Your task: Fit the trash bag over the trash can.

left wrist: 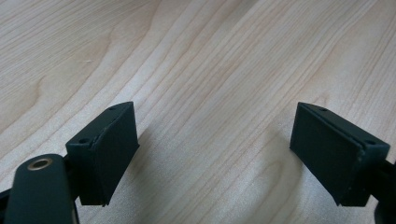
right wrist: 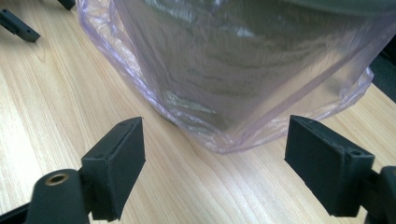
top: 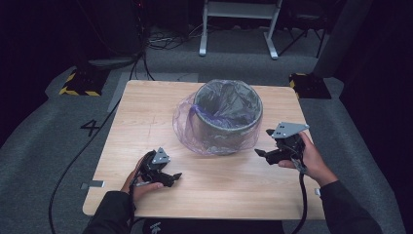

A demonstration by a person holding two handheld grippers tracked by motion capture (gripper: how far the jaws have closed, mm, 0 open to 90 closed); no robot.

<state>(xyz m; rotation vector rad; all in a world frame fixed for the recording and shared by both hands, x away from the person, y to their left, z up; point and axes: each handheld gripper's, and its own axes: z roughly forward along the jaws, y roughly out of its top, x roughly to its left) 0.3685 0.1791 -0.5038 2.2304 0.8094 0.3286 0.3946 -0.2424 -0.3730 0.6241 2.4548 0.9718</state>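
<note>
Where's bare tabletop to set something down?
Free: the left strip beside the bin, and the near edge between the left gripper and right gripper. Crowded: table centre, where the purple bag spreads around the bin's base.

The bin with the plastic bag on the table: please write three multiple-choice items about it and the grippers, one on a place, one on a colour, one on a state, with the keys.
1. Where does the bin stand on the table?
A. near the middle, toward the far edge
B. at the near left corner
C. off the table

2. What colour is the bag over the bin?
A. yellow
B. see-through purple
C. black

3. How are the jaws of the right gripper?
A. shut on the bag
B. shut on nothing
C. open

Keys:
1 A, the high view shows it there.
2 B, the bin shows through the purple film.
3 C, the jaws stand wide apart with bare table between.
</note>
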